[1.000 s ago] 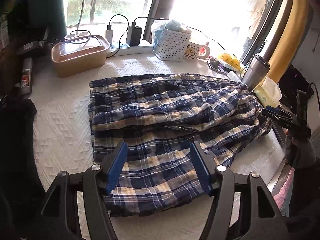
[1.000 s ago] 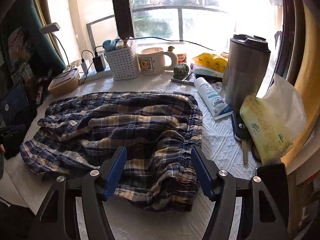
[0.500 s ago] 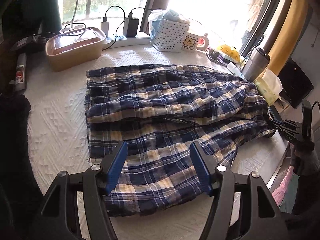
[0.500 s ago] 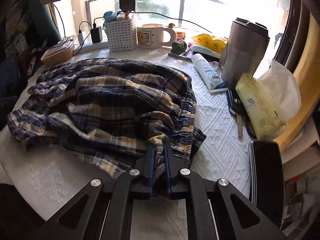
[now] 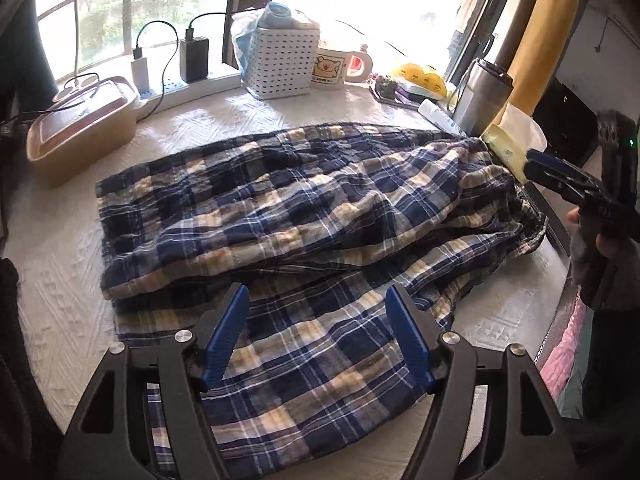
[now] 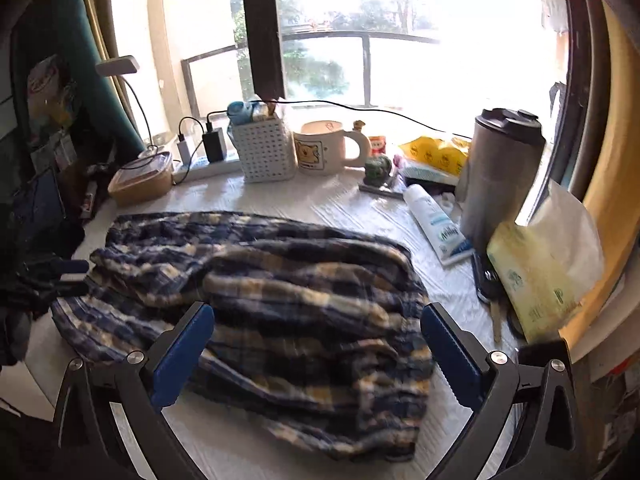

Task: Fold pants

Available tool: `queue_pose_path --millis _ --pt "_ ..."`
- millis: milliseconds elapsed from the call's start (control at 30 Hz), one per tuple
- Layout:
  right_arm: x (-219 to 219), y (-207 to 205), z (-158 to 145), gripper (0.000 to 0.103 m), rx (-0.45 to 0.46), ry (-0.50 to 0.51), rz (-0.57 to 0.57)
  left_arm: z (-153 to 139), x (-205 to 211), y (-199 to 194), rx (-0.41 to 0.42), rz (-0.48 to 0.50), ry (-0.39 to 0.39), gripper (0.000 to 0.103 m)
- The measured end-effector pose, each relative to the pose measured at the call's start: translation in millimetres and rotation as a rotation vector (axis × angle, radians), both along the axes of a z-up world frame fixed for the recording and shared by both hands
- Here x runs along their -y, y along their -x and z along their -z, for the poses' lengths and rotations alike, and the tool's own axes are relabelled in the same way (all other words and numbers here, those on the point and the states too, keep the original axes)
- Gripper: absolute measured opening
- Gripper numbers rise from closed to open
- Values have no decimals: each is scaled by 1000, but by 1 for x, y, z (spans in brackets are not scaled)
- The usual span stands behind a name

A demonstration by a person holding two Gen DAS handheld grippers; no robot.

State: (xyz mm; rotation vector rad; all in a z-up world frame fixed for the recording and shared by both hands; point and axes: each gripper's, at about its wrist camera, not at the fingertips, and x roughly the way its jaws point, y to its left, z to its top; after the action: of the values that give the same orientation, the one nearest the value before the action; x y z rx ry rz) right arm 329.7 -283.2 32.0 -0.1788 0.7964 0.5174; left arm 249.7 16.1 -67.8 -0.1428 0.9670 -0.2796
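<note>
Blue, white and yellow plaid pants (image 5: 304, 208) lie rumpled across the white textured tabletop (image 5: 60, 280), one leg folded loosely over the other. My left gripper (image 5: 317, 300) hovers over the lower leg's near end. Its jaws are opening, and its blue pads (image 5: 224, 336) touch no cloth. In the right wrist view the waistband end of the pants (image 6: 280, 288) lies below my right gripper (image 6: 316, 312). Its jaws are opening wide, with nothing pressed between the pads. A hand holds the right gripper (image 5: 538, 164) at the pants' right end. The left gripper (image 6: 82, 277) shows at the far left.
Along the window stand a lidded brown container (image 5: 80, 128), a power strip with chargers (image 5: 192, 84), a white basket (image 5: 284, 60) and a bear mug (image 5: 336, 66). A steel tumbler (image 6: 500, 176), a tube (image 6: 436, 224), a tissue pack (image 6: 536, 276) and a car key (image 6: 486, 280) crowd the right side.
The right gripper closed on the waistband edge half a second ago, then let go; it now stands wide open and a little higher. The left gripper shifted along the pants and opened slightly.
</note>
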Motion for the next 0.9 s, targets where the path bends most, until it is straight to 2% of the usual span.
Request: queue_pose_path --millis 100,167,267,300,500,600,700,800,900 --pt "-31 -13 13 103 -22 19 -38 9 14 3 -25 27 16 71" --pt "-48 -16 27 95 -46 58 -59 20 21 6 -55 39 13 71" --pt "-62 -10 53 92 -96 149 -85 39 28 14 -103 42 4 71" --pt "-60 -5 61 92 -111 172 -91 38 30 21 -70 41 -11 71" --pt "-35 22 88 92 -177 211 -71 39 35 40 -70 68 -46 72" --pt "-28 27 84 92 -177 202 -73 38 36 47 -84 98 -69 73" --pt "-23 21 70 92 -187 146 -74 32 32 47 -103 105 -58 73" --pt "-16 9 47 92 -173 59 -70 14 20 44 -53 83 -19 73" --pt "-19 -6 32 92 -143 46 -68 -4 12 28 17 68 -34 73"
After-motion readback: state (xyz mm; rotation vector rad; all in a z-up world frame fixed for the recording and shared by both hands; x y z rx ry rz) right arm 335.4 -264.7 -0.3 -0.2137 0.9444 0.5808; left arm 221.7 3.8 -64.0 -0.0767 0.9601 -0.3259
